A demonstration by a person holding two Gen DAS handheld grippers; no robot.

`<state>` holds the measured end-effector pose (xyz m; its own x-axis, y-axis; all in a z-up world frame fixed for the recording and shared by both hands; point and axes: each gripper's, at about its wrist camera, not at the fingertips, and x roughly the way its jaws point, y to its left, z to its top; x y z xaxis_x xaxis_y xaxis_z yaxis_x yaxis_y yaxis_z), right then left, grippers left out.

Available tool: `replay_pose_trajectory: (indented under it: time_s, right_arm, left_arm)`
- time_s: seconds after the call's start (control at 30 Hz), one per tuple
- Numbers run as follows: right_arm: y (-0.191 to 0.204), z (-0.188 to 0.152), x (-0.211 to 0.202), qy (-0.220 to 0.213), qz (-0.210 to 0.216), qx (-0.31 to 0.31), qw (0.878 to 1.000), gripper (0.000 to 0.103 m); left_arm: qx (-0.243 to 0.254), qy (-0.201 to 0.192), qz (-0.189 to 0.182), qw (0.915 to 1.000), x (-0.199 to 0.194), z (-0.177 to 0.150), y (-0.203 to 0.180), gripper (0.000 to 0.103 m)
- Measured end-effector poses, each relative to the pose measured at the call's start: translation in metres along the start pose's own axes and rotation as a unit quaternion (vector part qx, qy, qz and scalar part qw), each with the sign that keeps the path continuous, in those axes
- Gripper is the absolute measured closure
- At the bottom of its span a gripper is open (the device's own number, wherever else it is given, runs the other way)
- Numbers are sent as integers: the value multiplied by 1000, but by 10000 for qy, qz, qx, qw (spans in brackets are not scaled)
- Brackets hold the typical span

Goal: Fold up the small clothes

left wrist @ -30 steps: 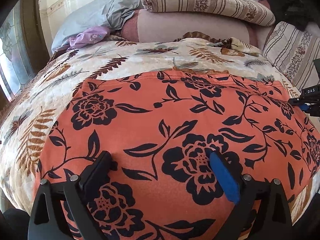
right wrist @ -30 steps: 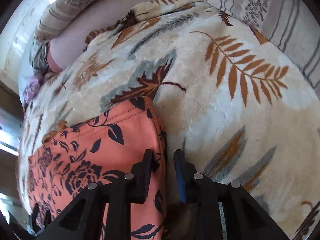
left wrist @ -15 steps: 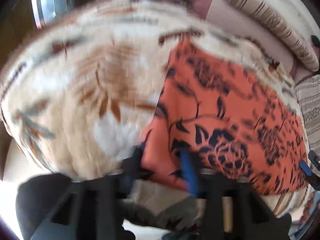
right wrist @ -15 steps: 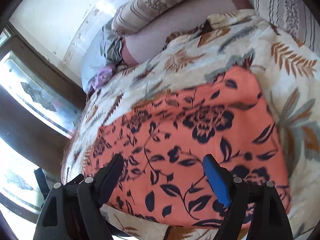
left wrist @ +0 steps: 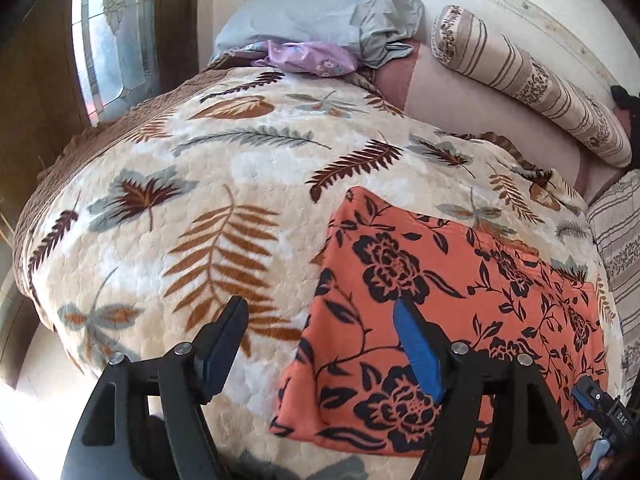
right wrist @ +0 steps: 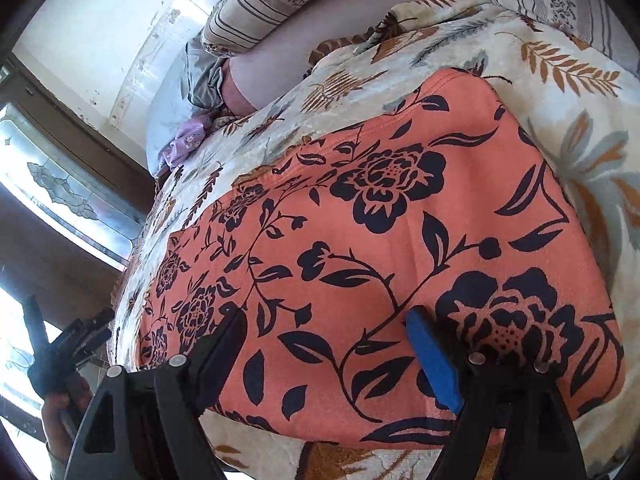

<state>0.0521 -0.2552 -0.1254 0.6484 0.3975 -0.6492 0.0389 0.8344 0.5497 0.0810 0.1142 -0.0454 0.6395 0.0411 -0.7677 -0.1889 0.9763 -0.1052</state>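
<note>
Change, my left gripper [left wrist: 320,336]: half a second ago its fingers were pinching the garment's left edge in a blurred view; now they are standing spread and holding nothing.
Change, my right gripper [right wrist: 326,342]: it is still spread wide, now hovering closer over the cloth.
Garment [left wrist: 448,316]: orange with a black flower print, it is lying flat on the bed's leaf-patterned blanket [left wrist: 224,216]; its left edge is running between my left gripper's fingers, and most of it is lying to that gripper's right.
Garment, right view [right wrist: 384,256]: it is spreading ahead of and beneath both fingers.
Writing: "DAS" is showing on the other gripper at the lower right of the left view.
</note>
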Motion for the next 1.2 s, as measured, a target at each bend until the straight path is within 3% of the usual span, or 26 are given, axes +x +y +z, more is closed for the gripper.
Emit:
replay_pose_trajectory:
  time_s: [0.2, 0.3, 0.37, 0.4, 0.63, 0.8, 0.97, 1.2]
  right_arm:
    - [1, -3, -1, 28, -38, -54, 10000, 19]
    - [0, -2, -1, 47, -21, 5, 10000, 19]
    - [-1, -2, -1, 39, -21, 40, 10000, 19]
    - [-1, -2, -1, 29, -17, 54, 10000, 19]
    - [3, -5, 2, -44, -43, -50, 10000, 12]
    - [9, -9, -4, 24, -237, 110, 9997, 12]
    - [16, -37, -33, -22, 78, 237, 9997, 12]
    - [-28, -79, -49, 56, 359, 1319, 9906, 12]
  left_arm:
    - [534, 112, 229, 9982, 62, 45, -30, 27]
    - [259, 557, 295, 9977, 116, 65, -18, 27]
    - [-5, 1005, 590, 9932, 154, 68, 1, 27]
    - [-112, 835, 550, 9949, 157, 70, 8, 26]
    - [424, 132, 879, 9951, 99, 56, -11, 26]
    - [992, -40, 529, 9937, 47, 28, -43, 24]
    - [1540, -333, 339, 9869, 4, -2, -79, 23]
    - [1798, -322, 158, 9830, -20, -28, -107, 23]
